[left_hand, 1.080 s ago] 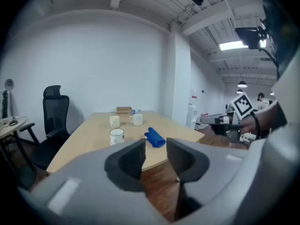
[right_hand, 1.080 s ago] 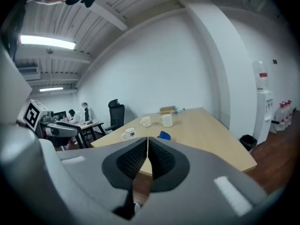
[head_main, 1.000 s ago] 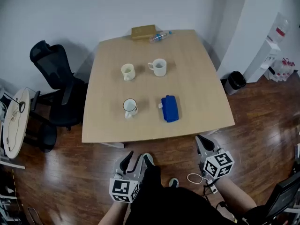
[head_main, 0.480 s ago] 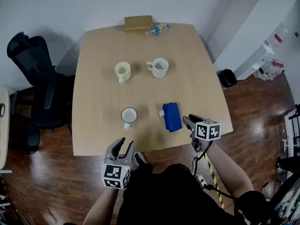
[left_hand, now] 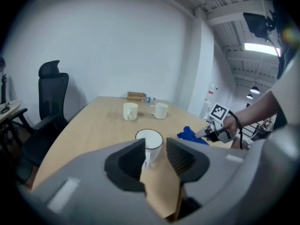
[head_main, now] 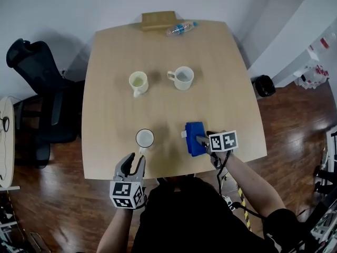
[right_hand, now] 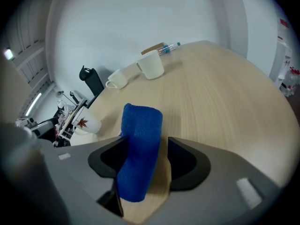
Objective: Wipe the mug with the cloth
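Nearest us in the head view, the left gripper (head_main: 134, 161) hangs over the near edge of the table (head_main: 110, 115), at 7 o'clock of the table's centre. Its own view shows the jaws set apart with nothing clamped. The mug (head_main: 145, 138) stands just past the tips, at 1 o'clock of them, with its handle turned toward the gap. We cannot tell whether the handle touches a jaw.

The right gripper (head_main: 203, 139) is over the table at 5 o'clock of centre and points toward 9 o'clock. Its jaws stand apart with the cloth (head_main: 192, 136) between them. The cloth is blue and folded, close against one jaw with a gap at the other. It rests on the table at 3 o'clock of the mug, near it but apart.

Farther out, a cream mug (head_main: 138, 81) stands at 12 o'clock of the mug. A white mug (head_main: 183, 78) stands at the cream mug's 3 o'clock, apart from it.

At the far edge, 12 o'clock, a bottle (head_main: 180, 28) lies on its side just beside a box (head_main: 158, 20).

Off the table, a chair (head_main: 31, 83) stands at 9 o'clock and a bin (head_main: 263, 86) at 3 o'clock, both on the floor (head_main: 295, 120).
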